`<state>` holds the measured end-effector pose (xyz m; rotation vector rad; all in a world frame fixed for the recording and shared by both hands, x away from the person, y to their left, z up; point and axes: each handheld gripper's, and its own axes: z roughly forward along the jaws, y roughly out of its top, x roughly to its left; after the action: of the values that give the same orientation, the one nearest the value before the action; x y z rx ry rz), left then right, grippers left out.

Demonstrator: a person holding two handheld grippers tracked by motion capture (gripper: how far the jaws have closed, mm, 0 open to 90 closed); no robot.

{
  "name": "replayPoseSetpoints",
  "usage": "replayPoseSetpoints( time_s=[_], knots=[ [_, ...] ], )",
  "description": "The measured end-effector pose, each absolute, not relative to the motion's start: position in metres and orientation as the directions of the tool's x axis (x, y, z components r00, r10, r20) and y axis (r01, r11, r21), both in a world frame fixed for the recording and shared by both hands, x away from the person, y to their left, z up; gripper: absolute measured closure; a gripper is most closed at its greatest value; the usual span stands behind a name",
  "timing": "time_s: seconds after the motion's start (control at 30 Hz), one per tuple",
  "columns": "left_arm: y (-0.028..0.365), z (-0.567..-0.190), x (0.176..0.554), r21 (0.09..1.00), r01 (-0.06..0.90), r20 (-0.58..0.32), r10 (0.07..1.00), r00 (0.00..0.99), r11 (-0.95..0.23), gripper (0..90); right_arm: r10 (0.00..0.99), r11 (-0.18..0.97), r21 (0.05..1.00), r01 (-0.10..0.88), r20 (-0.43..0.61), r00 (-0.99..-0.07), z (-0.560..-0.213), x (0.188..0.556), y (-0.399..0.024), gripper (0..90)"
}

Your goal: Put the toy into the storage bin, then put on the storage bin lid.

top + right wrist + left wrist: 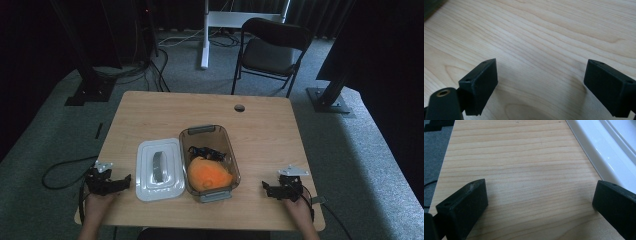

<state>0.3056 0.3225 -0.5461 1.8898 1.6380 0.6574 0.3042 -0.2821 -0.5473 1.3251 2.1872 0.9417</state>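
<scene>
A clear plastic container (222, 135) stands mid-table, holding an orange soft thing (207, 173) and a small black item (206, 151) behind it. Its white lid (157, 170) with a grey handle lies flat just to the left. My left gripper (120, 181) rests low on the table left of the lid, open with nothing between its jaws; the lid's white rim (599, 150) runs along the right of the left gripper view. My right gripper (267, 188) sits on the table right of the container, open over bare wood (541, 50).
The wooden table (150, 110) has a round cable hole (239, 107) near its far edge. A black chair (270, 50) and a white desk leg (204, 35) stand beyond it. Black frame posts flank the table, and cables lie on the grey carpet.
</scene>
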Motion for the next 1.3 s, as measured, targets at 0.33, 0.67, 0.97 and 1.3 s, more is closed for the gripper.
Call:
replayPoseSetpoints(
  time_s=[0.33, 0.67, 0.97, 1.3],
  knots=[
    [0.323, -0.546, 0.305, 0.683, 0.722, 0.009, 0.99, 0.141, -0.109, 0.3, 0.935, 0.24, 0.723, 0.648, 0.008, -0.355, -0.55, 0.297, -0.291, 10.8],
    [0.323, -0.546, 0.305, 0.683, 0.722, 0.009, 0.99, 0.141, -0.109, 0.3, 0.936, 0.239, 0.722, 0.649, 0.007, -0.353, -0.55, 0.295, -0.293, 10.8],
    [0.323, -0.546, 0.304, 0.683, 0.722, 0.009, 0.989, 0.145, -0.112, 0.3, 0.936, 0.239, 0.722, 0.649, 0.008, -0.353, -0.55, 0.295, -0.293, 10.8],
    [0.325, -0.541, 0.302, 0.649, 0.756, 0.005, 0.994, 0.11, -0.087, 0.8, 0.936, 0.238, 0.722, 0.649, 0.009, -0.353, -0.55, 0.295, -0.293, 10.8]
  ],
)
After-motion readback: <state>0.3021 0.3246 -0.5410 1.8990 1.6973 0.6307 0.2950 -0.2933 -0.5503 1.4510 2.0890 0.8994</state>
